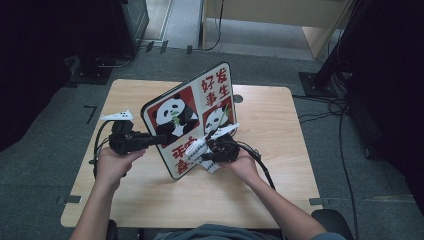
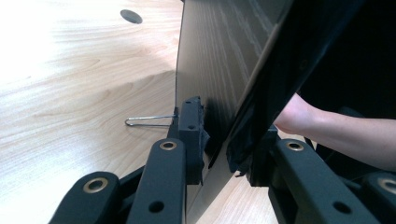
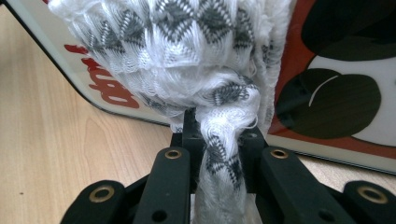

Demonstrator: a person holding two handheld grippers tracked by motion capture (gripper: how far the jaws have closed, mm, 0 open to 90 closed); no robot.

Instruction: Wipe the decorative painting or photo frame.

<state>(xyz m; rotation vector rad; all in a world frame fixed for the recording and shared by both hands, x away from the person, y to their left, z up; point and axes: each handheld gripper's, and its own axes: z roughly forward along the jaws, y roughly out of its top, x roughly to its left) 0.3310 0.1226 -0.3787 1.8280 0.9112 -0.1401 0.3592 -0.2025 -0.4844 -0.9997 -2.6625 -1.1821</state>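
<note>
While the panda board [image 1: 187,120] stands tilted on its lower edge near the middle of the bench [image 1: 280,165], the work in hand looks like wiping its printed face. At the board's left edge, the left gripper [image 1: 159,139] is clamped on the panel, one pad on the back and the other on the front, as the left gripper view shows [image 2: 219,149]; behind the board, a thin wire stand [image 2: 149,120] rests on the wood. Against the lower part of the board's front, the right gripper [image 1: 209,154] is closed on a bunched white and grey cloth [image 1: 201,152]. The right gripper view has the cloth [image 3: 187,60] pinched between the pads and pressed onto the printed face beside the red lettering.

My reading is that the wipe is under way and much of the face above the cloth is not yet covered. The next move calls for dragging the cloth across the front with steady pressure while the left grip braces the board, since a push too firm could tip the board backward or slide its lower edge along the bench.
</note>
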